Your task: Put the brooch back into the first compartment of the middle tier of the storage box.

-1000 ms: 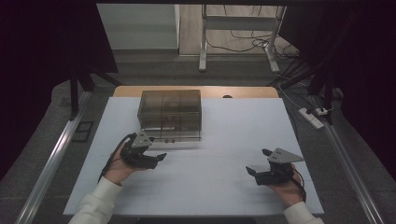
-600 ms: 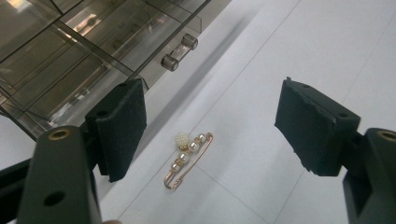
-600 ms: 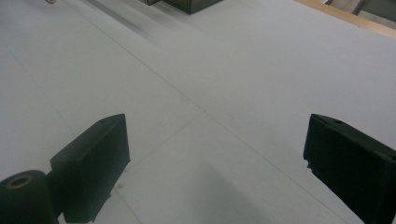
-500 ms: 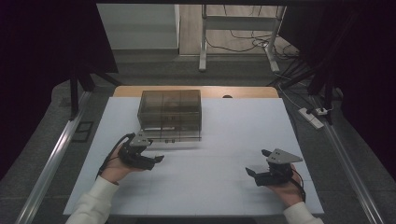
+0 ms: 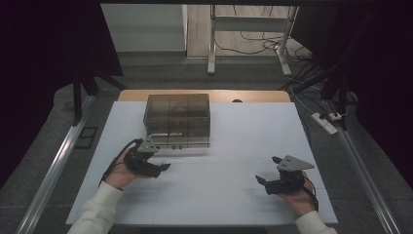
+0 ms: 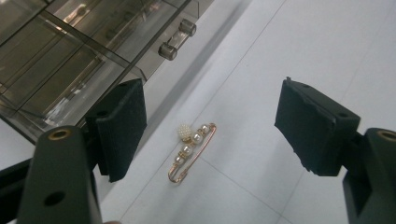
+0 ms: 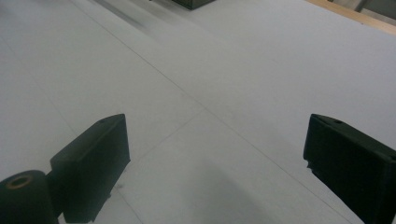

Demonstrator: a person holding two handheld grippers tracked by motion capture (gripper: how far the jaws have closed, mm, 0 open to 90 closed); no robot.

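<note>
A gold hairpin set with pearls [image 6: 191,151] lies on the white table [image 5: 234,146], just in front of a smoky see-through drawer box [image 5: 178,119]. In the left gripper view the box [image 6: 70,56] shows two round knobs at the upper left. My left gripper [image 6: 212,121] hovers open over the pin, which lies between its jaws and closer to the left one. In the high view this left gripper [image 5: 160,168] sits near the box's front left corner. My right gripper [image 5: 267,169] rests open at the table's front right, and the right gripper [image 7: 215,154] holds nothing.
The wooden table edge [image 5: 253,96] shows behind the white sheet. A power strip [image 5: 327,122] and cables lie on the floor at the right. A metal rail [image 5: 58,161] runs along the left side. A dark corner of the box [image 7: 191,3] shows at the top of the right gripper view.
My left gripper has drifted slightly to the left, staying in front of the box. The right gripper has not moved.
</note>
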